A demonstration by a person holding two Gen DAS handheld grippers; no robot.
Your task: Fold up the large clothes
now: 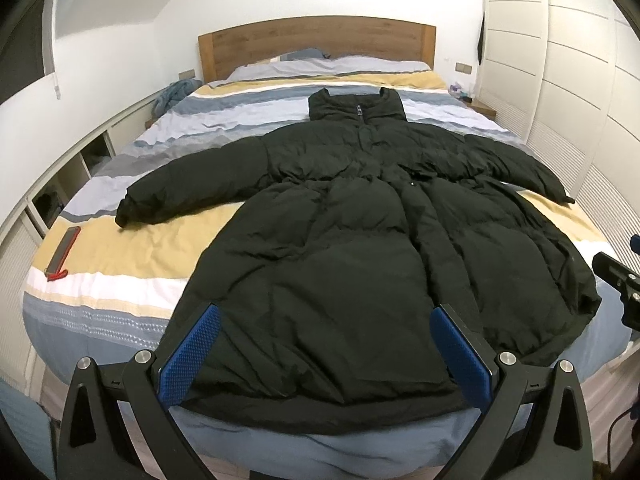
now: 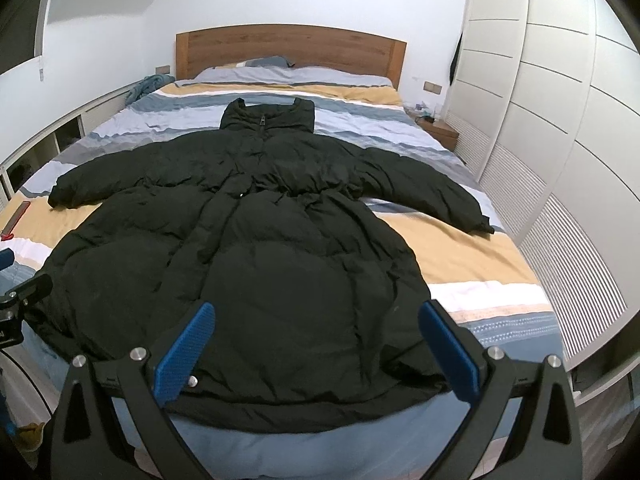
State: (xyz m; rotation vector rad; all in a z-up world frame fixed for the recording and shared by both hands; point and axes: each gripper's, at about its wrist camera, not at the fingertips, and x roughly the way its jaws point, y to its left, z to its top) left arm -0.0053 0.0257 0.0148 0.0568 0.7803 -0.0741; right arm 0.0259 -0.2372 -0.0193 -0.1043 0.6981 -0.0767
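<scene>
A large black puffer coat (image 1: 352, 240) lies spread flat, front up, on the striped bed (image 1: 132, 248), collar toward the headboard, both sleeves stretched out sideways. It also shows in the right wrist view (image 2: 272, 264). My left gripper (image 1: 326, 354) is open and empty, held above the coat's hem near the foot of the bed. My right gripper (image 2: 316, 350) is open and empty too, above the hem further right. The right gripper's body (image 1: 618, 280) shows at the right edge of the left wrist view, and the left gripper's body (image 2: 20, 296) at the left edge of the right wrist view.
A red and grey flat tool (image 1: 64, 252) lies on the bed's left side. A wooden headboard (image 1: 316, 40) stands at the far end. White wardrobe doors (image 2: 560, 120) line the right side, low shelving (image 1: 60, 184) the left. A nightstand (image 2: 438, 130) sits at the far right.
</scene>
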